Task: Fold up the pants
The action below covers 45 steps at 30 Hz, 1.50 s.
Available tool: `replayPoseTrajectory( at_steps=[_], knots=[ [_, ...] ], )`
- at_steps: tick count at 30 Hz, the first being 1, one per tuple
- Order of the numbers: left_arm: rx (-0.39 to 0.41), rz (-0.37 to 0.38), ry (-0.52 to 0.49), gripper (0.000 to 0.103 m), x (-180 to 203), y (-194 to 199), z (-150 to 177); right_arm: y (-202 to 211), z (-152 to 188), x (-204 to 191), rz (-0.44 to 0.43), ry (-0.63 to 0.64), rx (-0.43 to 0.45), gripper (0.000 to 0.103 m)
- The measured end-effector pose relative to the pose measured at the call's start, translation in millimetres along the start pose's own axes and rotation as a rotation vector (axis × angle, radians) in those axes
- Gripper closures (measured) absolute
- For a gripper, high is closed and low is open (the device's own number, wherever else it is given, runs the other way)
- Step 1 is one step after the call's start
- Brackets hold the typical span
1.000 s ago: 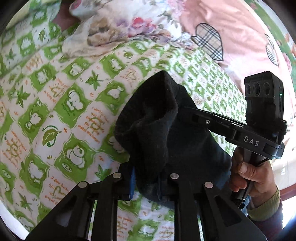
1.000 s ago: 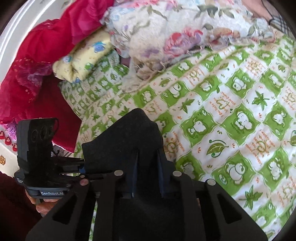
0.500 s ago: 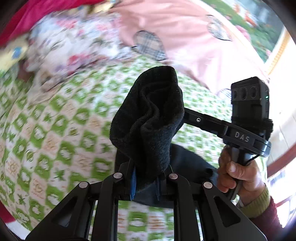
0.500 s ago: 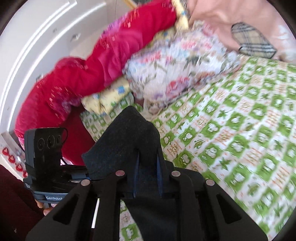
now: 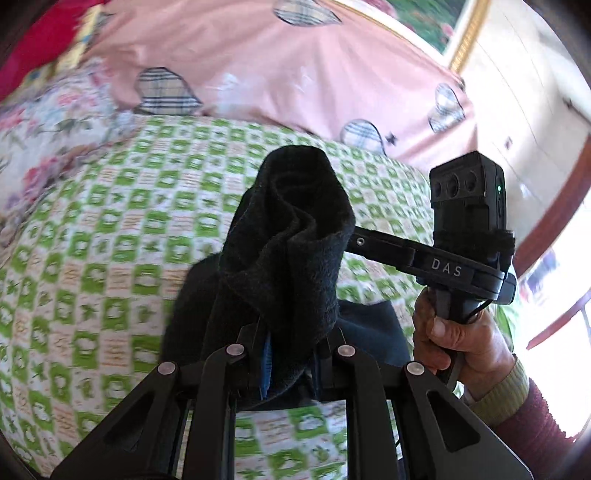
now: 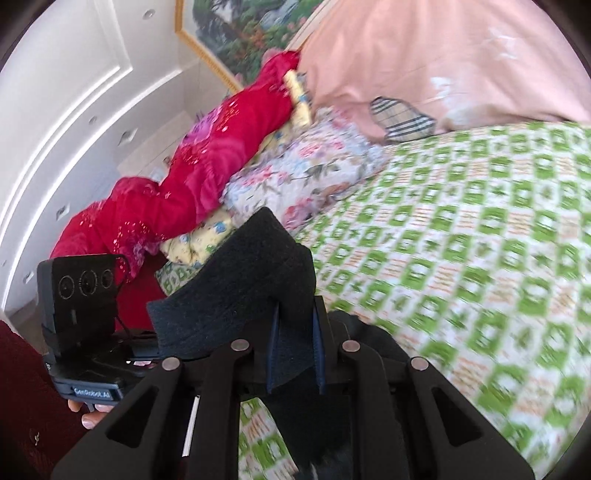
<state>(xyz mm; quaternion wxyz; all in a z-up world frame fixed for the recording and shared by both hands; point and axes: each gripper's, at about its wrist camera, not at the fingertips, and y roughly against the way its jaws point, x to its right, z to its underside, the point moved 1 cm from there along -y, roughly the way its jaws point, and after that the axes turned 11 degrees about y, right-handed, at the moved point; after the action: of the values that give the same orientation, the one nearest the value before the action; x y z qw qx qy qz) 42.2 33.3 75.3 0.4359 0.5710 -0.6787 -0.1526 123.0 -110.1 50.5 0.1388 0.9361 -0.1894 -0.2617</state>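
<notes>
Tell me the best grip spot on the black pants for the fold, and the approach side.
Probably the edge already pinched: the black pants hang bunched from the left gripper, with a flatter band in the right gripper. Two spread points on one edge keep the cloth taut. Approach along the green checked bedsheet, jaws level with the edge, since the fabric droops limp.

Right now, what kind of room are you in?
Most likely a bedroom. There is a bed with a green-and-white patterned sheet, a big pink quilt and a floral pillow piled at its far end, and a framed landscape picture on the wall.
</notes>
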Motion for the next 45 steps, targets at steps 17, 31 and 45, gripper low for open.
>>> replayPoseTrajectory(
  at_steps=[17, 31, 45],
  knots=[
    [-0.123, 0.005, -0.176, 0.088, 65.7, -68.4, 45.1, 71.6, 79.6, 47.1, 0.086, -0.146, 0.094, 0.087],
    [-0.207, 0.008, -0.277, 0.079, 80.2, -101.0, 76.3, 125.7, 112.0, 50.0, 0.253, -0.244, 0.157, 0.088],
    [-0.194, 0.088, -0.268, 0.039, 70.4, -65.2, 79.3, 129.5, 112.3, 18.4, 0.419, -0.280, 0.162, 0.022]
  ],
)
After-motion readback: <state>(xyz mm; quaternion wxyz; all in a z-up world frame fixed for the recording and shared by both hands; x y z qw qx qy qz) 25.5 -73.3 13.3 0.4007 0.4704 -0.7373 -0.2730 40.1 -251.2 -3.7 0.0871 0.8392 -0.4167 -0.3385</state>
